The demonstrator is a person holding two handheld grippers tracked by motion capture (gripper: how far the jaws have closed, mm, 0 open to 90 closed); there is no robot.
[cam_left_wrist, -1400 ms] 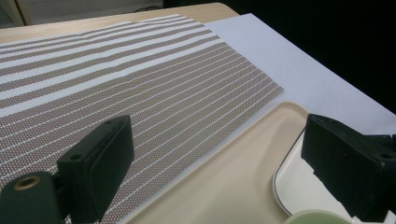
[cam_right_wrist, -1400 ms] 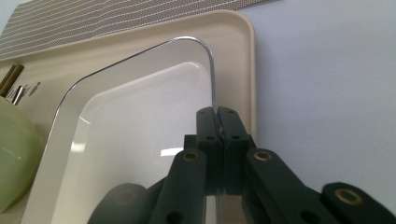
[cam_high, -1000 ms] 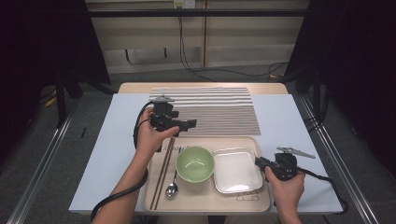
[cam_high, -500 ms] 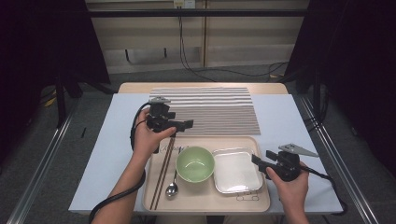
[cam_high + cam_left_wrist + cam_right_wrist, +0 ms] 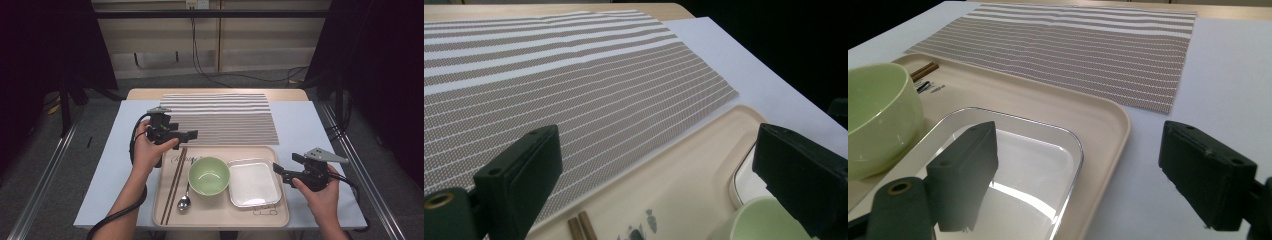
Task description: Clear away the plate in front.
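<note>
Right gripper view: right claw [image 5: 1078, 175] agape beside white dish [image 5: 1023, 165]

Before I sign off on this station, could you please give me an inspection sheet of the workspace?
Surface: table under a pale sheet; striped placemat lies flat at the far side.
Job's things: beige tray holds green bowl, square white dish, chopsticks and spoon.
Clutter: nothing seen.
Grippers: left tool open above the tray's far left corner; right tool just opened, astride the tray's right rim, holding nothing.
Cables: one trails from the left tool; others lie on the floor behind.
Surroundings: dark curtains, metal floor rails.
</note>
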